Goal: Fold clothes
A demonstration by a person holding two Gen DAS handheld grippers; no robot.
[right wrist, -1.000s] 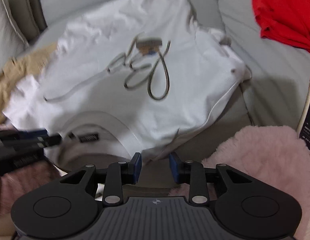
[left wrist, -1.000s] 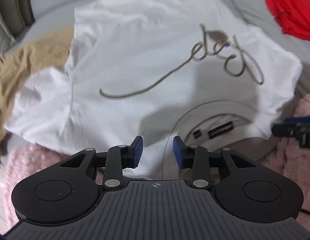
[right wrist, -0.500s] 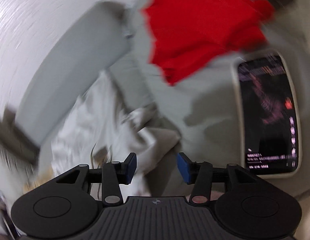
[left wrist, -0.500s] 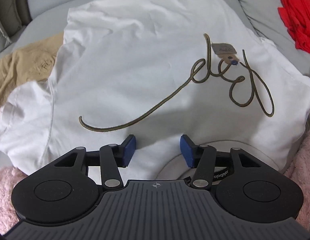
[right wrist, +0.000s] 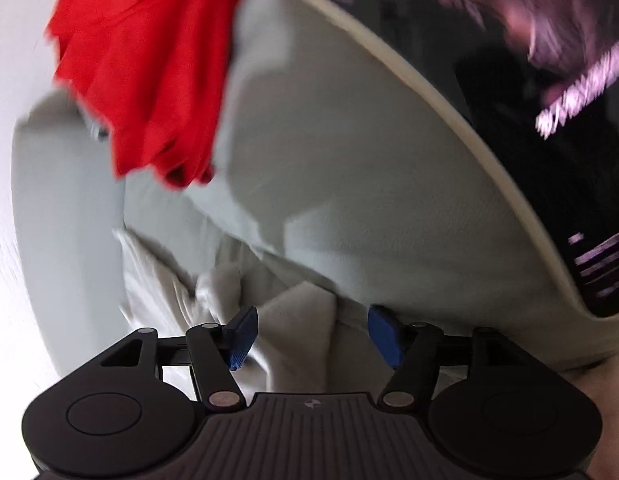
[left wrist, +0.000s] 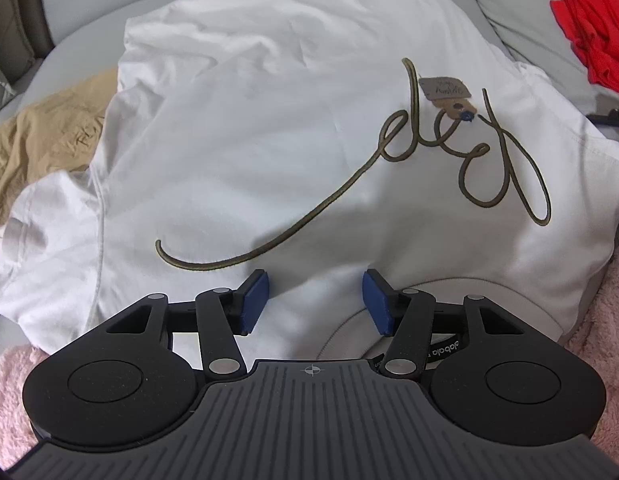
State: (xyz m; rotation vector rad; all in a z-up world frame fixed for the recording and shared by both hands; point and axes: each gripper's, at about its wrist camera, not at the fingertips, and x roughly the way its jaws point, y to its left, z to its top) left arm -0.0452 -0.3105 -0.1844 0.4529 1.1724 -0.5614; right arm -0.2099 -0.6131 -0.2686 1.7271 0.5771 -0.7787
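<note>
The left gripper [left wrist: 314,300] hovers with its blue-padded jaws spread wide and empty, just above the near edge of the white cotton T-shirt with the olive cursive embroidery [left wrist: 269,152], close beside the grey ribbed collar [left wrist: 461,312]. The right gripper [right wrist: 311,336] is likewise agape and holding nothing, poised over a bunched corner of the same shirt [right wrist: 229,292]; that view is badly blurred, so whether a pad touches the cloth cannot be told.

The shirt lies face up and mostly flat across a pale grey sofa cushion [left wrist: 489,28], with a paper hang tag [left wrist: 445,90] resting on the lettering. A tan garment [left wrist: 49,132] lies tucked under its left side, a crumpled red garment [left wrist: 589,20] sits well apart at the far right, and a pink fleecy blanket [left wrist: 9,392] borders the near edge.

The risks, as I judge them: a pinch near the collar may catch only the top layer, so the fold drags unevenly; the tan garment could be snagged along; the tag could crease inside.
</note>
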